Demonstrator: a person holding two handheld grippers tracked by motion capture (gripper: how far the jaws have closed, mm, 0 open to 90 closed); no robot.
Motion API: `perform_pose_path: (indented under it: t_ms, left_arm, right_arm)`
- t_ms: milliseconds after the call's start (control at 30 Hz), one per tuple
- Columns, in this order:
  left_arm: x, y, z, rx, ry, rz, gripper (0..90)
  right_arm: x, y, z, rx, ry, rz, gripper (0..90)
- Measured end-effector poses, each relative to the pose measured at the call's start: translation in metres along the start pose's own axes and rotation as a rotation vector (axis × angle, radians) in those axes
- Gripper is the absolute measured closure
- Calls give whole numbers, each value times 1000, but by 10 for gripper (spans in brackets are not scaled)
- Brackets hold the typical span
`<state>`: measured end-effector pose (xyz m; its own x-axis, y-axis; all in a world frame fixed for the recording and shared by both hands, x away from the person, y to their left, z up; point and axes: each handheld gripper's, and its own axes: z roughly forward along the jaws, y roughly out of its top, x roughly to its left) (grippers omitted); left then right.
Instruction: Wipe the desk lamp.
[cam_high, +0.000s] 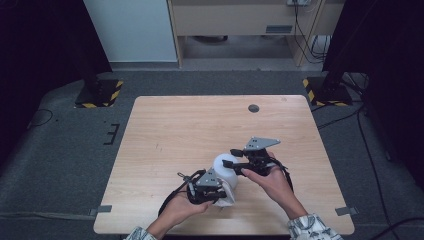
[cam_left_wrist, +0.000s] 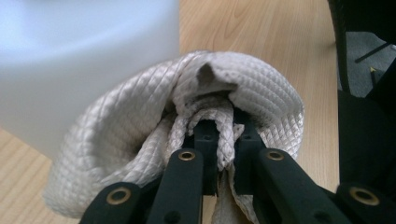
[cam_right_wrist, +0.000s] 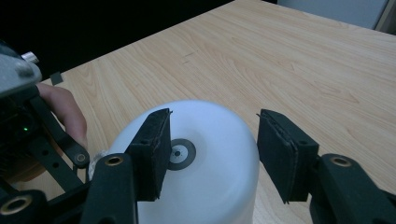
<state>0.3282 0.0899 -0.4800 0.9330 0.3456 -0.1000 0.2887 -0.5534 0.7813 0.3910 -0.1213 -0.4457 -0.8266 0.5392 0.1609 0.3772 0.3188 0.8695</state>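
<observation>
A white, round-topped container (cam_high: 223, 164) stands on the wooden table (cam_high: 200, 125) near its front. My left gripper (cam_high: 209, 189) is shut on a white quilted cloth (cam_high: 227, 194), and the cloth's bunched folds (cam_left_wrist: 252, 84) press against the container's lower side (cam_left_wrist: 84, 60). The cloth wraps around the left gripper (cam_left_wrist: 224, 135), hiding its tips. My right gripper (cam_high: 229, 157) is open over the container's top. In the right gripper view, the domed top (cam_right_wrist: 210, 186) has a small dark ring at its centre and fills the gap between the right gripper's (cam_right_wrist: 212, 149) two pads. I cannot tell whether the pads touch it.
A small dark round hole (cam_high: 253, 108) marks the table's far side. Two stand bases with yellow-black stripes (cam_high: 97, 93) (cam_high: 326, 91) sit on the grey floor beyond the far corners. The left hand's finger (cam_right_wrist: 65, 112) lies close to the container.
</observation>
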Motion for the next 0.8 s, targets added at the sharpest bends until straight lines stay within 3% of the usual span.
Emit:
perform_pose_path:
  t_ms: [67, 200, 367, 433, 633, 800]
  left_arm:
    - [-3, 6, -6, -48, 6, -1, 838]
    - [-5, 11, -7, -85, 6, 0, 837]
    - [-5, 10, 2, -70, 15, -19, 837]
    - [-4, 5, 7, -19, 22, -5, 837]
    - [-1, -2, 8, 20, 14, -16, 836]
    - [-3, 3, 2, -18, 17, -17, 832]
  right_arm:
    - [0, 0, 0, -1, 0, -1, 453]
    - [0, 0, 0, 1, 2, -2, 453]
    - [0, 0, 0, -2, 1, -4, 453]
    - [0, 0, 0, -2, 3, -3, 453]
    - [-1, 0, 0, -2, 5, -5, 453]
    - [-1, 0, 0, -2, 5, -6, 453]
